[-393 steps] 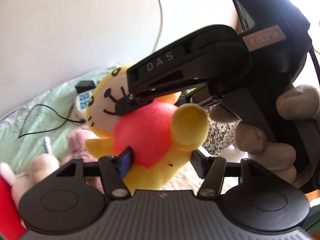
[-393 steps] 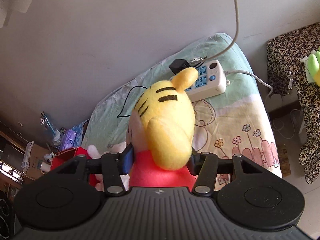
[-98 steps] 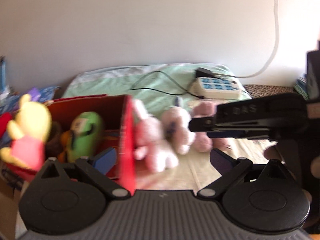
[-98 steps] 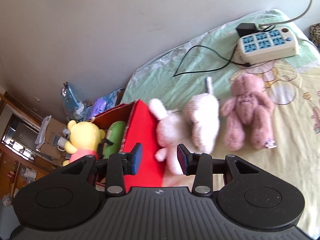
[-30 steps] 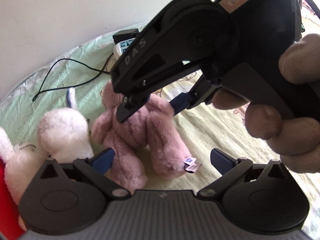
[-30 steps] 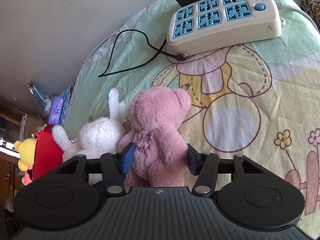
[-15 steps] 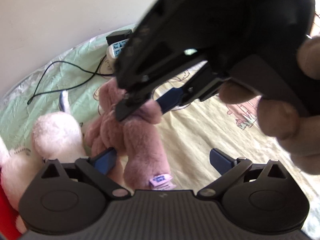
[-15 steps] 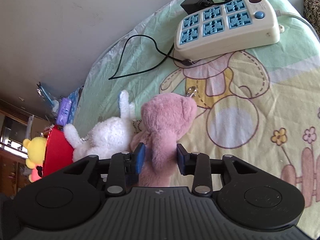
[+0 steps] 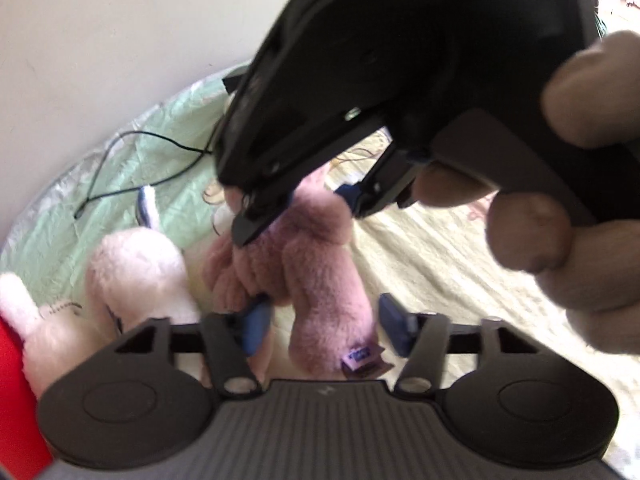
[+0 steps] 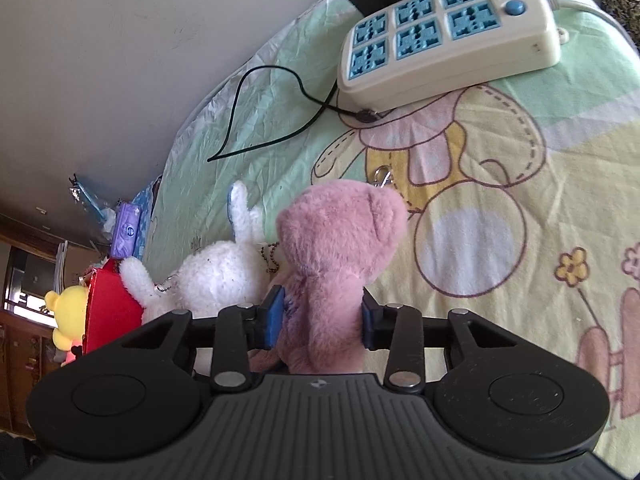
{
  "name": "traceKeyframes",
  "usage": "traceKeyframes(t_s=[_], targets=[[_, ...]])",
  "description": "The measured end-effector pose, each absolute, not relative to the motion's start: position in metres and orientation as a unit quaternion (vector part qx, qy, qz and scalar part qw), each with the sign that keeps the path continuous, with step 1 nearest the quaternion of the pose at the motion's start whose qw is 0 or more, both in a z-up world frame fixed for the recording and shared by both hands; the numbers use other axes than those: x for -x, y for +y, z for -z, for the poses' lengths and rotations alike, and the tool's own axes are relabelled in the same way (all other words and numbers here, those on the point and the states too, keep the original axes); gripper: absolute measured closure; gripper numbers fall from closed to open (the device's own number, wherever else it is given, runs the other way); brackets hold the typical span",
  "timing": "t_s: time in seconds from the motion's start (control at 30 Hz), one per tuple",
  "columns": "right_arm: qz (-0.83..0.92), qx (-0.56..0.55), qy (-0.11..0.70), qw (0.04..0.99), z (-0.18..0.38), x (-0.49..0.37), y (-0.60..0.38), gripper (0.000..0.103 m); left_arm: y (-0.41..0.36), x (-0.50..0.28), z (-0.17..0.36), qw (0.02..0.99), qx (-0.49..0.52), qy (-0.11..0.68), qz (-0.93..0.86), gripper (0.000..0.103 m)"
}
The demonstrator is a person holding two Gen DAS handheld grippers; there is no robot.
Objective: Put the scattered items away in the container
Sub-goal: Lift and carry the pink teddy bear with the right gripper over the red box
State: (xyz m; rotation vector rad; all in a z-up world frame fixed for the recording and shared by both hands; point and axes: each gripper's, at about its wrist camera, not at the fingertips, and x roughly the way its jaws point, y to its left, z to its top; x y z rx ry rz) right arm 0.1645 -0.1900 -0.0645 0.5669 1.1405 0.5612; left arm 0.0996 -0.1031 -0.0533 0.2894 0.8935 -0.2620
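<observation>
Bed sheet [image 10: 500, 168], patterned with cartoon figures and green toward the wall, carries every object shown. Red container [image 10: 108, 304] stands at the sheet's left edge, with a yellow plush [image 10: 66, 312] just beyond its wall; whether that plush lies inside cannot be told from here. Power strip [image 10: 448, 36], cream with blue sockets, lies near the wall, a black cable [image 10: 264, 112] looping from it across the green area. White plush [image 10: 216, 276] lies between the container and the pink bear, touching both. Pink bear [image 10: 340, 264] lies on the sheet beside the white plush, well apart from the power strip. Right gripper [image 10: 320, 320] has its blue pads pressed into the bear's body from both sides, jaws narrowed to the width of the squeezed fur. Left gripper [image 9: 324, 322] stands partly open, one bear leg [image 9: 332, 300] between its pads; contact is not clear in this blurred view. A small label [image 9: 356, 356] hangs from that leg.
</observation>
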Motion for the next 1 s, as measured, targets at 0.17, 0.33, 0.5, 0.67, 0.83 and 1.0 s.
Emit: traceKeyframes(t_s=[0.17, 0.33, 0.5, 0.67, 0.83, 1.0], targets=[[-0.249, -0.284, 0.515, 0.77, 0.056, -0.147, -0.205, 0.067, -0.113, -0.093, 0.053, 0.875, -0.128, 0.444, 0.147, 0.065], [-0.24, -0.292, 0.499, 0.78, 0.044, -0.128, -0.214, 0.067, -0.12, -0.075, 0.039, 0.886, -0.125, 0.419, 0.155, 0.023], [-0.242, -0.302, 0.473, 0.791, 0.022, -0.112, -0.216, 0.067, -0.125, -0.062, 0.022, 0.897, -0.147, 0.394, 0.134, 0.071], [-0.268, -0.298, 0.438, 0.804, -0.009, -0.094, -0.21, 0.067, -0.118, -0.041, -0.011, 0.914, -0.136, 0.359, 0.129, 0.071], [-0.312, -0.307, 0.394, 0.808, -0.044, -0.079, -0.202, 0.067, -0.104, -0.014, -0.053, 0.935, -0.135, 0.309, 0.108, 0.072], [-0.357, -0.291, 0.37, 0.807, -0.071, -0.071, -0.173, 0.067, -0.076, 0.008, -0.084, 0.948, -0.113, 0.286, 0.083, 0.072]])
